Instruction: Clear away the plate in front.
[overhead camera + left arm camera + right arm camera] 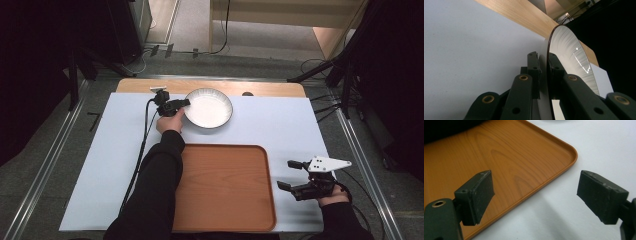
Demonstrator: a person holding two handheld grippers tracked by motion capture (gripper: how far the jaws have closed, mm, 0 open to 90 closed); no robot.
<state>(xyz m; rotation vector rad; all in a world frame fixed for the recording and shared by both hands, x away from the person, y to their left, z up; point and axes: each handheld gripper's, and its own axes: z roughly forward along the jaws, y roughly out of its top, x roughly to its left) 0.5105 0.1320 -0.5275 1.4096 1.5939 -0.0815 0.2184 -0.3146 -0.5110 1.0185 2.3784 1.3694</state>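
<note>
Bowl (208,108), upper centre of the counter (100,165): your left tool (186,103) is clamped on its thin rim, so it may tip or slip as you lift; right tool (291,175) apart, idle beside the tray (225,187).

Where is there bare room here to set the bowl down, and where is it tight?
The wooden tray is bare across its whole bed, between the left sleeve and the open right gripper. The white mat is also free right of the bowl, and along its left side. It is tight at the bowl's left rim, where the left gripper clamps it.
</note>
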